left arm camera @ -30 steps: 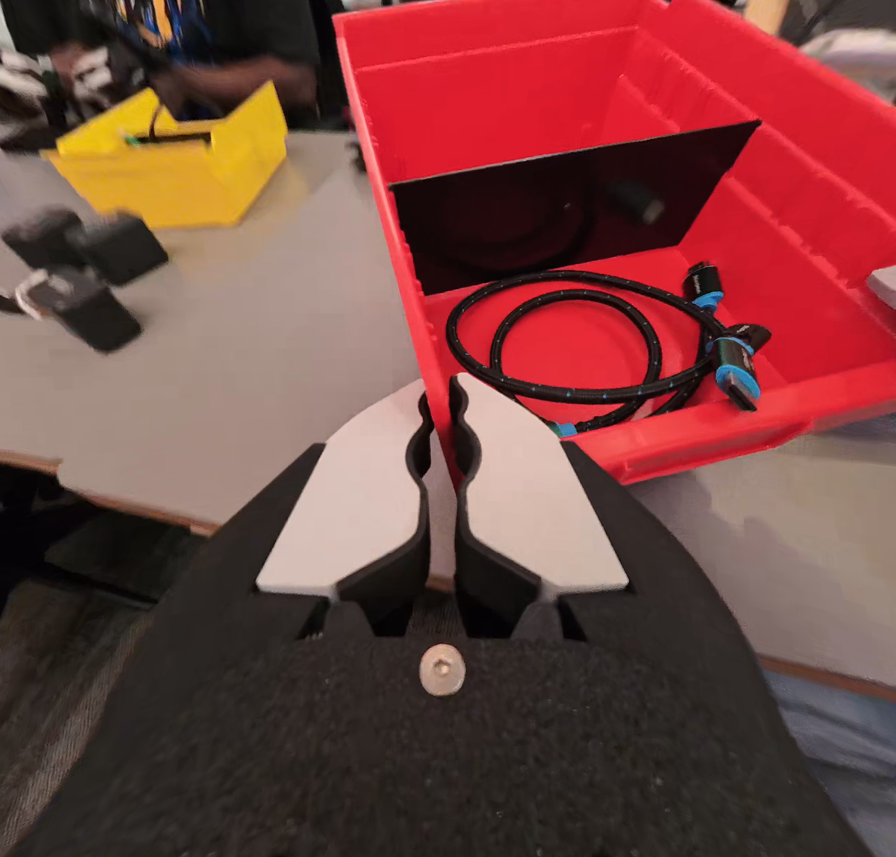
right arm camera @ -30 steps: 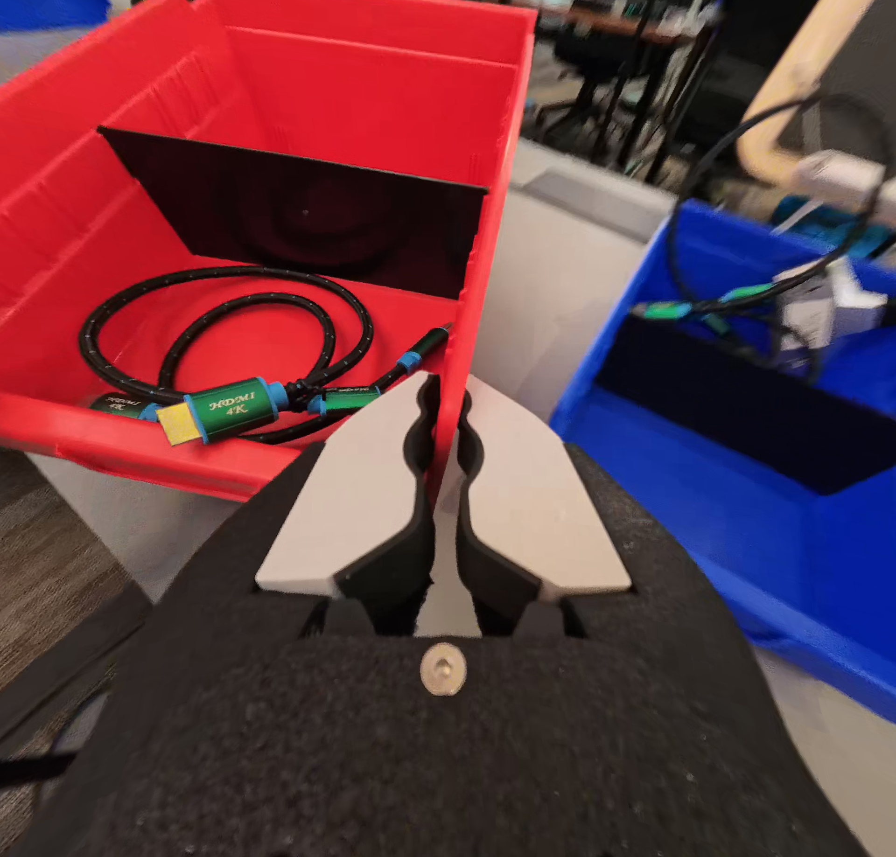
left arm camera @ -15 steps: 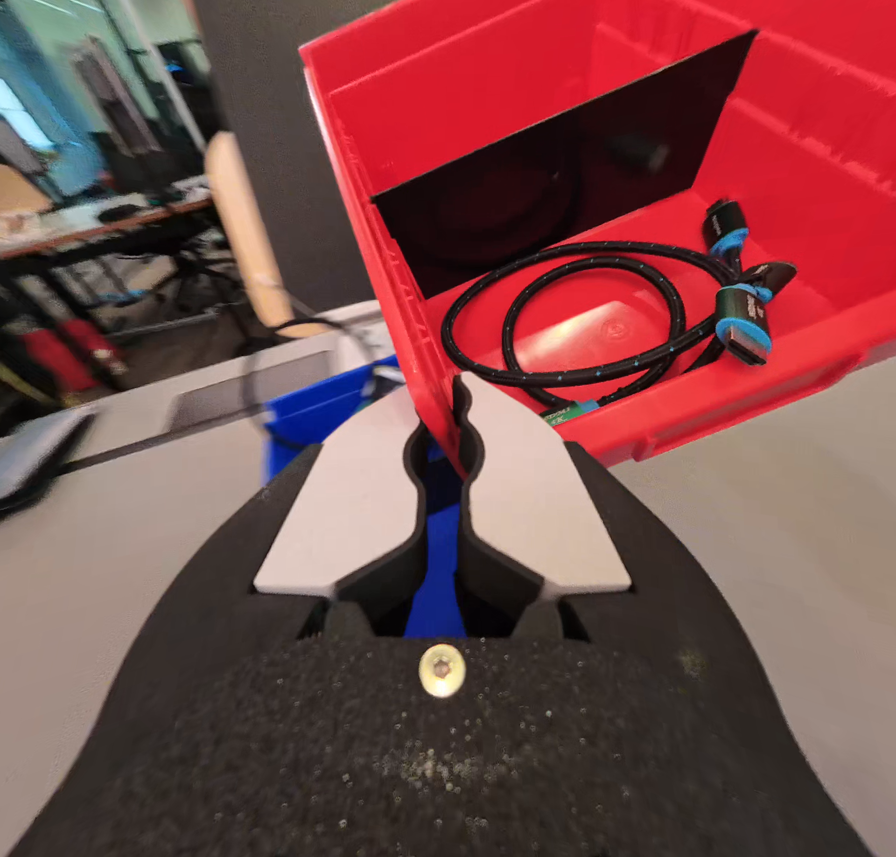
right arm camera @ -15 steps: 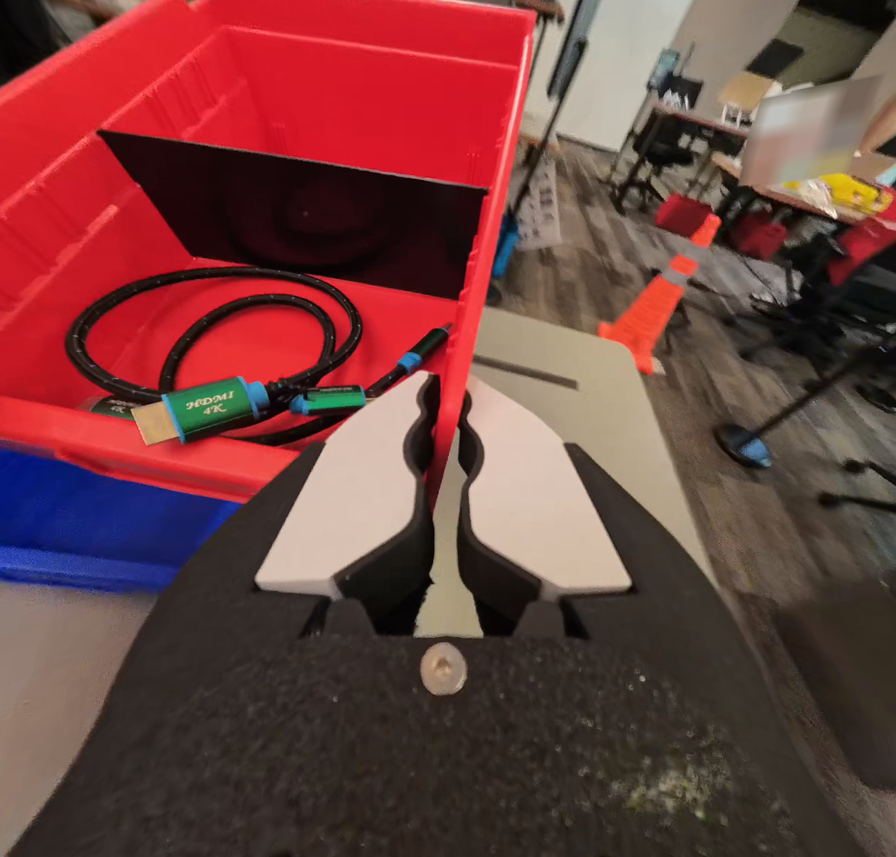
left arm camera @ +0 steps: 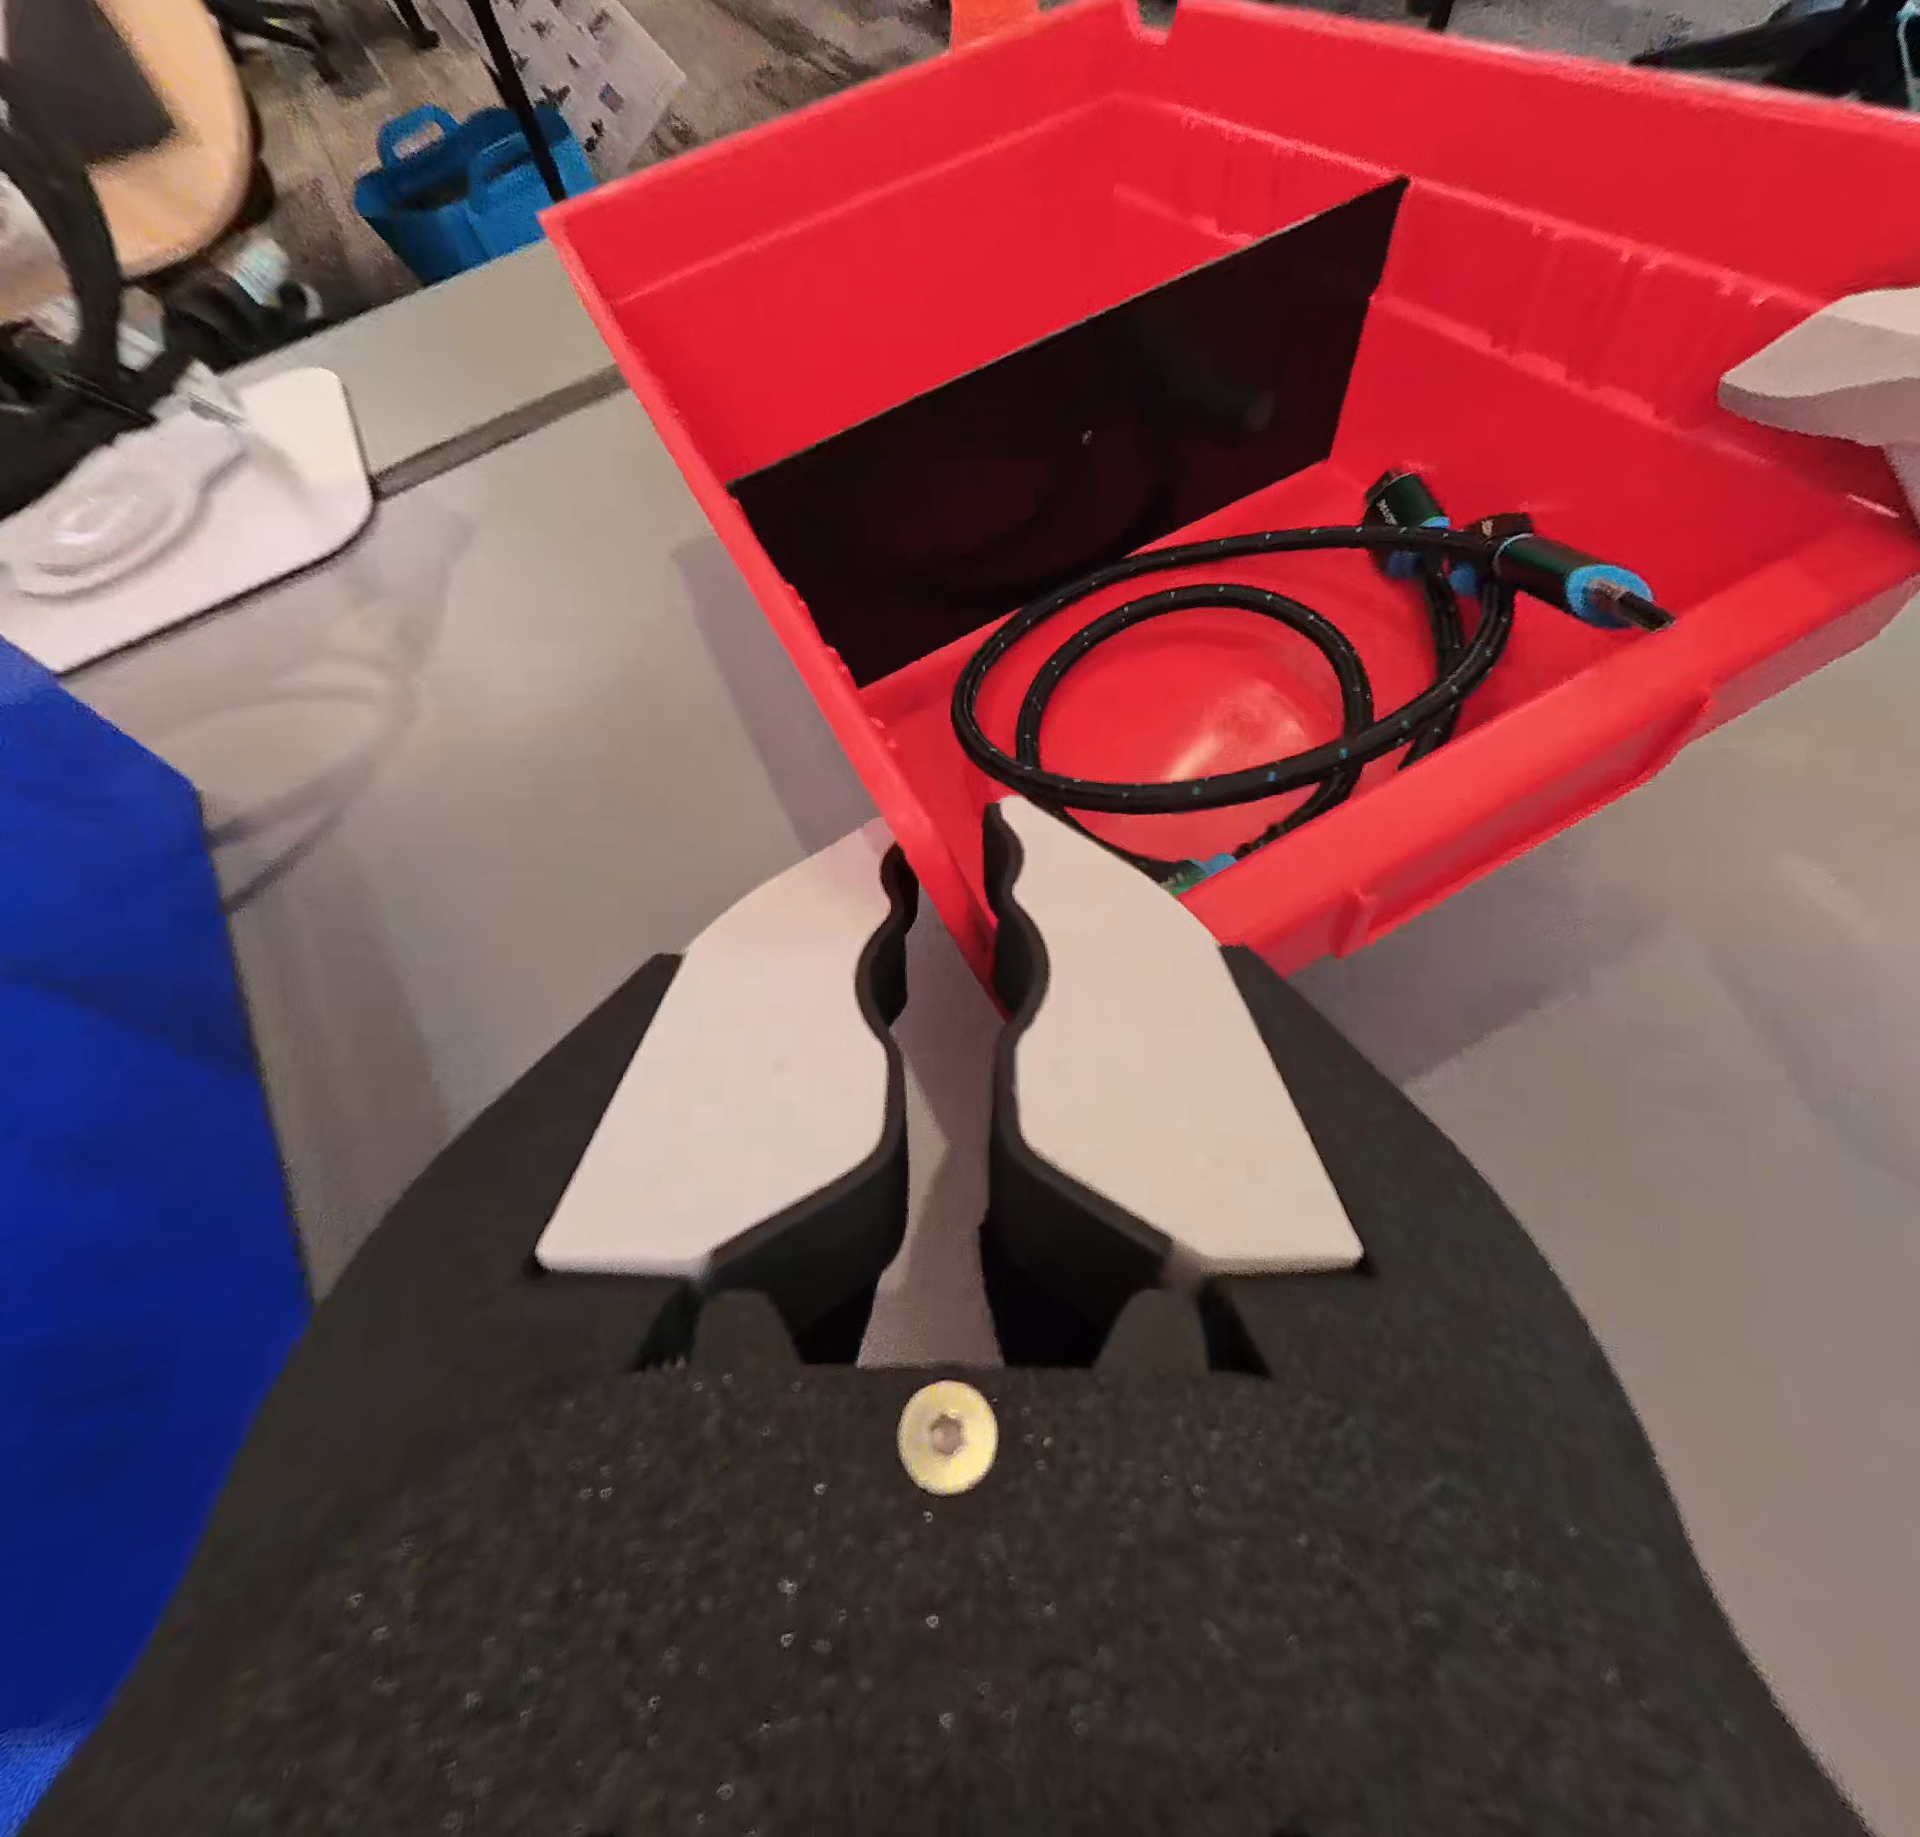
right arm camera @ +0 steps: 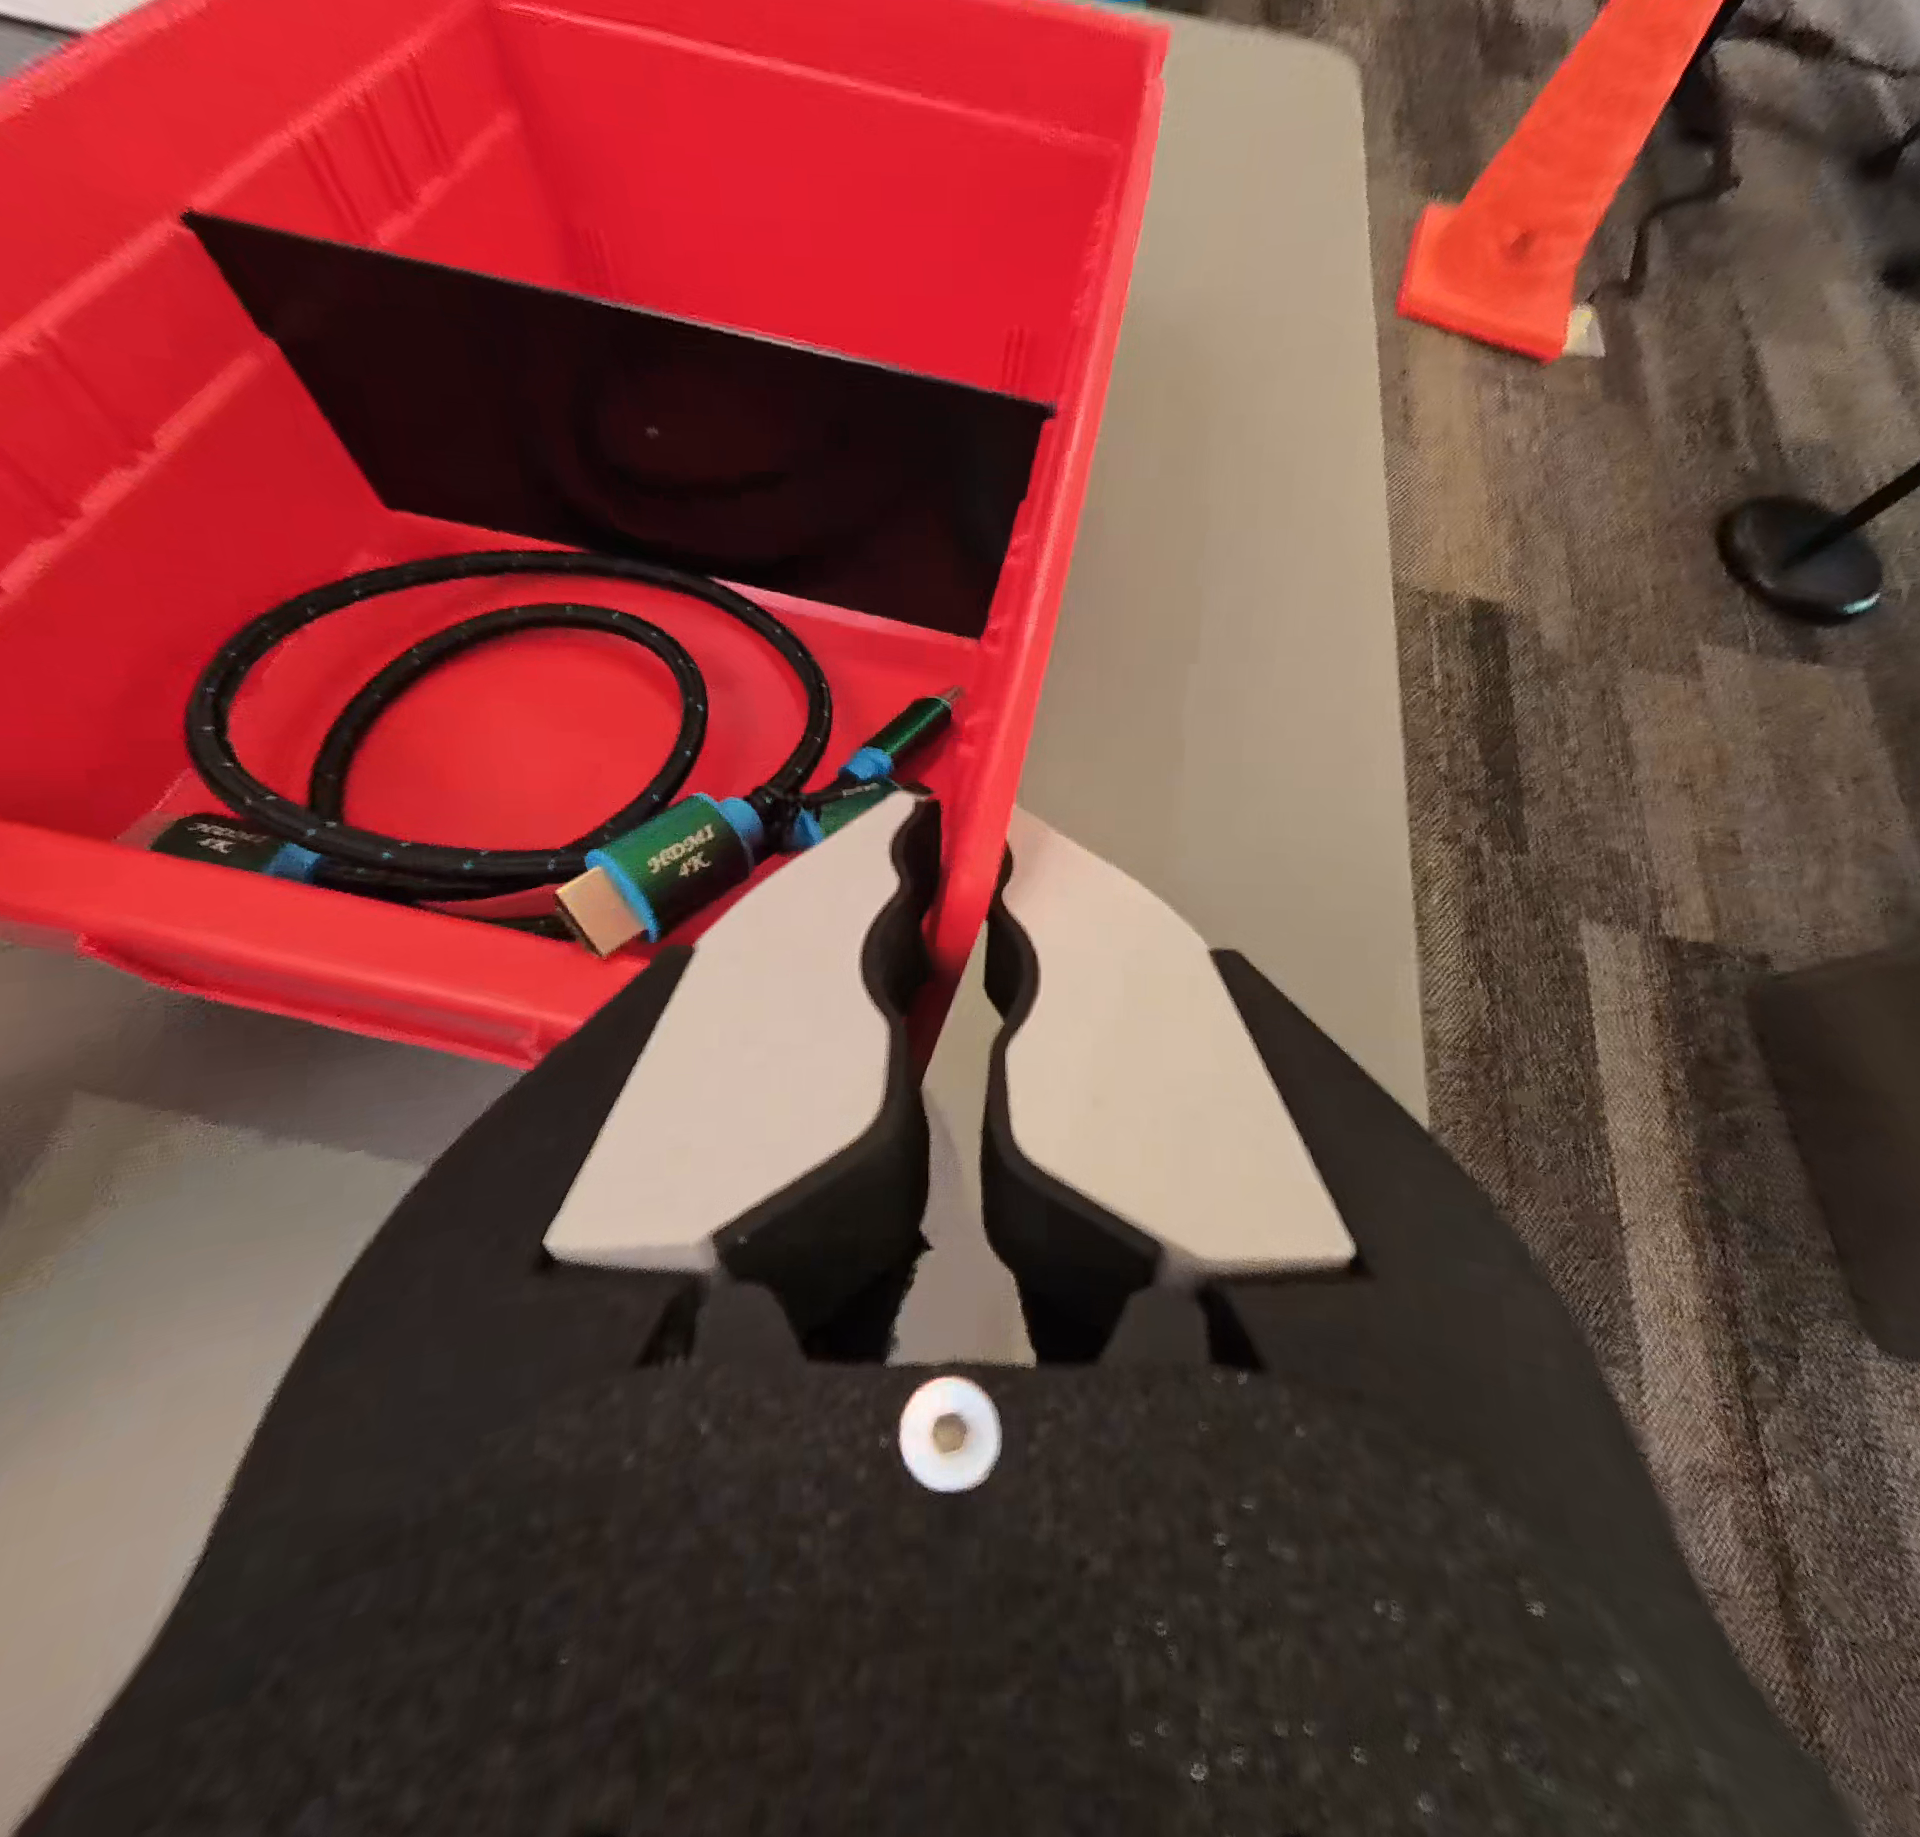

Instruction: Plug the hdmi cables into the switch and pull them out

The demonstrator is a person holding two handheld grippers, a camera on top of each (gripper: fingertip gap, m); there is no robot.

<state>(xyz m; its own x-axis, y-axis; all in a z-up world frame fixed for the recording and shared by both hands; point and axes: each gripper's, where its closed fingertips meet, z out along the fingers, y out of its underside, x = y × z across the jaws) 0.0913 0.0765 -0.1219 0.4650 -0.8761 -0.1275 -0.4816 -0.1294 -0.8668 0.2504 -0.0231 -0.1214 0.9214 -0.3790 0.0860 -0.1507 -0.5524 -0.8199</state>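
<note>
We hold the red bin [left arm camera: 1195,260] by its two side walls, one gripper on each. The left gripper [left arm camera: 940,837] has its fingers narrowed onto the bin's left wall near the front corner, with the wall's edge pinched between the black pads. The right gripper [right arm camera: 961,837] clamps the right wall [right arm camera: 1081,499] in the same manner, near the bin's front right corner; its grey fingertip also shows at the right edge of the left wrist view. The bin sits over the grey tabletop [left arm camera: 499,748], with its right wall close to the tabletop's right edge; we cannot tell whether its base rests on the surface. A black divider [right arm camera: 644,447] stands upright across the bin and splits it into a front and a rear compartment. The hdmi cables [right arm camera: 499,717], black braided with green and blue plug housings, lie coiled in the front compartment. One gold-tipped plug [right arm camera: 649,878] lies at the front wall, just beside the right gripper's inner finger. We cannot see a switch in either view. A blue bin [left arm camera: 104,1112] stands at the tabletop's left side, and an orange cone [right arm camera: 1579,177] stands on the floor beyond the right edge.
</note>
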